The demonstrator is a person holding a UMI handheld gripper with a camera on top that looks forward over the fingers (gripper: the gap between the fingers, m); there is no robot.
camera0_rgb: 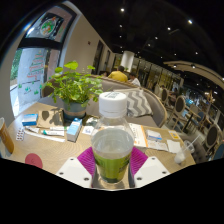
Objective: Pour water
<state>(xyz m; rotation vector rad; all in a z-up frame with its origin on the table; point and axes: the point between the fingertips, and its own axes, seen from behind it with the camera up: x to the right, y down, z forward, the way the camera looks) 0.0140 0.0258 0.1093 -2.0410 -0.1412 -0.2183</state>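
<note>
There is only the gripper view. A small plastic bottle [112,140] stands upright between the two fingers of the gripper [112,168]. It has a white screw cap [113,103], and its clear body shows green, from a liquid or a tinted wall; I cannot tell which. The green reaches almost to the shoulder, so I judge it is nearly full. The pink pads [87,160] lie close against both sides of the lower body, and I see no gap there. The fingers are therefore pressed on the bottle, holding it low on the body, probably so that the neck stays free for tilting. The cap is on, so in my judgement pouring cannot begin before it is removed.

Beyond the bottle is a wooden table [45,145]. On it a potted plant [72,88] with broad green leaves stands well behind the bottle, with papers and booklets [45,125] near its foot. Some blue and white sheets [160,140] lie on the other side. A small pink round object [34,159] rests on the table near the fingers; it may be a cup or a lid, I cannot say. No clear receiving container for the water is visible. Far behind, a person in yellow [120,76] sits among chairs in a large hall with ceiling lights.
</note>
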